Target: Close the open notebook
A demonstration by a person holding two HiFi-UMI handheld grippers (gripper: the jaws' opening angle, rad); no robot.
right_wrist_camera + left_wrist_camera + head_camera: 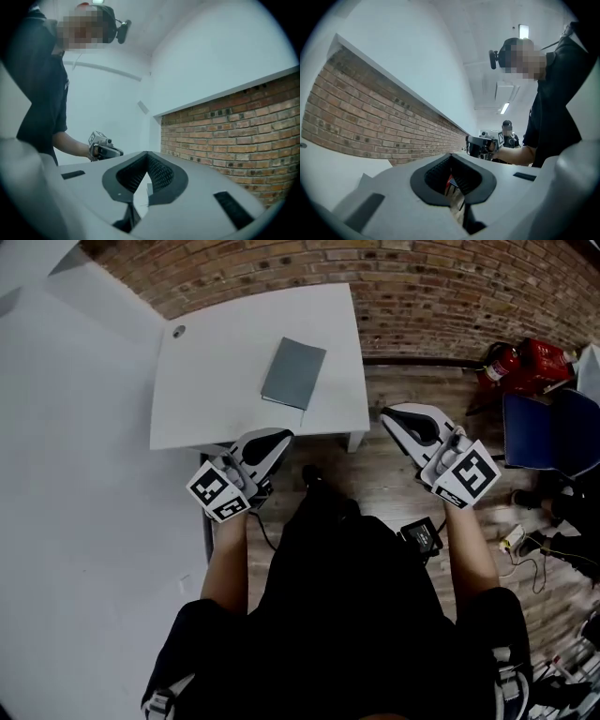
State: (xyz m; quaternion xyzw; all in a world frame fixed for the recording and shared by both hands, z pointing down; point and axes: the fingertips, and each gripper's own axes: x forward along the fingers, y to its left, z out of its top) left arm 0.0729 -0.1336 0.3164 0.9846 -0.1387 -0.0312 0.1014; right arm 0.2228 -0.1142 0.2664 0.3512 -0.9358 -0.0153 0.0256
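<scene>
White table by the brick wall bears the notebook, flat with its cover shut, so the task looks done, which would explain why left gripper and right gripper hang clear of it, jaws together, empty.

White table, brick wall, wooden floor

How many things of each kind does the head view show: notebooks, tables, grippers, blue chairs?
notebook: 1
table: 1
grippers: 2, the left gripper and the right gripper
blue chair: 1
Total: 5
</scene>
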